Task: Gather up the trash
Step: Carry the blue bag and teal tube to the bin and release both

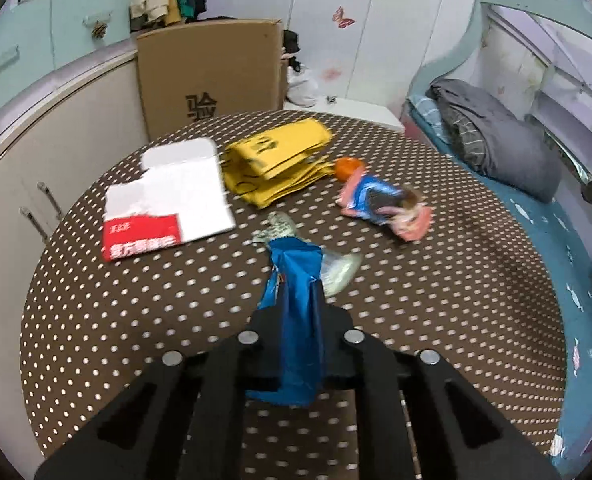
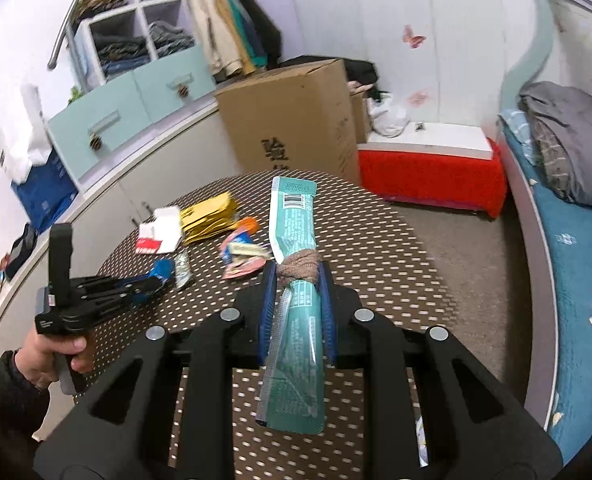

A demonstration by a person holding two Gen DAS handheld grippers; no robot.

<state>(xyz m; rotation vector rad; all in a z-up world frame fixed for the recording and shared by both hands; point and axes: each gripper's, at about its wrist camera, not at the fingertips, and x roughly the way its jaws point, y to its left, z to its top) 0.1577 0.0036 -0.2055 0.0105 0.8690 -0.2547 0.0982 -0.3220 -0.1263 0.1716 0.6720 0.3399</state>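
In the left wrist view, our left gripper [image 1: 297, 280] has its fingers pinched narrow on a blue wrapper [image 1: 297, 320], which runs lengthwise between them and sticks out past the tips. Just beyond the tips, touching or nearly touching the blue one, a pale green wrapper [image 1: 335, 266] lies flat on the dotted surface [image 1: 455, 300]. Further ahead and to the right is a pink-and-blue packet [image 1: 379, 204] with its long axis slanting away to the left; the yellow bags [image 1: 280, 160] and white box [image 1: 176, 196] sit beyond on the left.

In the right wrist view, our right gripper [image 2: 297, 268] is clamped narrow around a long teal wrapper [image 2: 294, 280] with a brownish wad at the tips; its length follows the fingers, and it stands up well past them. The left gripper [image 2: 156, 280] shows at lower left, low over the surface and right beside the loose litter. We judge the left hand clearly nearer the remaining pieces, but both hands are already full, so unloading seems to come first.
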